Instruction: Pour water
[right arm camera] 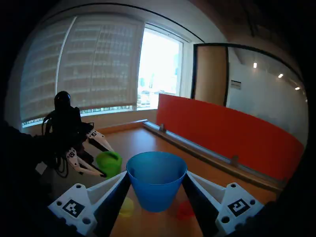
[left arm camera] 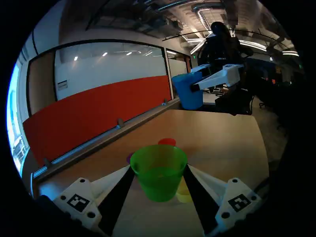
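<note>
Left claw (left arm camera: 158,169) grips the upright green cup (left arm camera: 158,183) between its fingers; right claw (right arm camera: 156,174) likewise grips the blue cup (right arm camera: 156,189).

Wooden table (left arm camera: 221,134); small red cup (left arm camera: 167,141), yellow cup (left arm camera: 184,194), purple item (left arm camera: 129,158) resting on it.

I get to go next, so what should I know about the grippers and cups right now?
Left gripper: shut on the green cup, upright.
Right gripper: shut on the blue cup, upright.
Cups held apart over the wooden table; a red cup and a yellow cup sit below.
Done: both cups gripped. Left: bring them together, tilt one to pour.
</note>
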`<move>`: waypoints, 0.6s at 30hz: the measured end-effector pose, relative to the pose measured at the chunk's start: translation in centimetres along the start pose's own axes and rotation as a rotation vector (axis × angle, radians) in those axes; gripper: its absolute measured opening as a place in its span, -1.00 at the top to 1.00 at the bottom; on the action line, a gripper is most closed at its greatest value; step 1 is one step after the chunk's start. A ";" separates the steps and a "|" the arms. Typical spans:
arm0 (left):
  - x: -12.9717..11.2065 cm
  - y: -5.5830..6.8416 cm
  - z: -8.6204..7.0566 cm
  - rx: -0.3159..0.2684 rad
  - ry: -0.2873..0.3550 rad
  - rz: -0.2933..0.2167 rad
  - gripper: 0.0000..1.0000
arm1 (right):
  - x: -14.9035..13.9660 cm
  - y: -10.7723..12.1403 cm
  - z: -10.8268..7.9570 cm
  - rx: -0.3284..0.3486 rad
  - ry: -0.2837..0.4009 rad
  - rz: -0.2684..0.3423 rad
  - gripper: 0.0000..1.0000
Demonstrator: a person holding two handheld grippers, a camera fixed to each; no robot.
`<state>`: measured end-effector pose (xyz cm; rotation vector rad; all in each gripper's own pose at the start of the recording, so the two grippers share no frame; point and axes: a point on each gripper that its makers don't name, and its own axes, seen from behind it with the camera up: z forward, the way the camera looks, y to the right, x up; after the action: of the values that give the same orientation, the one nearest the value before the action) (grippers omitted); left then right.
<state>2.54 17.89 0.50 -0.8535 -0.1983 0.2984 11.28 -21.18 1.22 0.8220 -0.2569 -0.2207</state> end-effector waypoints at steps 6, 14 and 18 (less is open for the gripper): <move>-1.9 -0.8 0.0 0.016 -0.080 0.010 -0.70 | -2.0 0.5 -0.2 0.005 -0.039 0.006 -0.79; -3.8 -0.9 -0.1 0.007 -0.153 0.026 -0.71 | -5.7 0.9 -0.1 0.016 -0.106 0.019 -0.79; -5.0 -1.1 0.0 0.000 -0.195 0.019 -0.71 | -7.5 0.9 0.2 0.023 -0.136 0.024 -0.79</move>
<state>-1.94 15.47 1.08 -0.8268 -0.3716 0.3995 4.20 -18.52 1.01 0.8277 -0.3980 -0.2516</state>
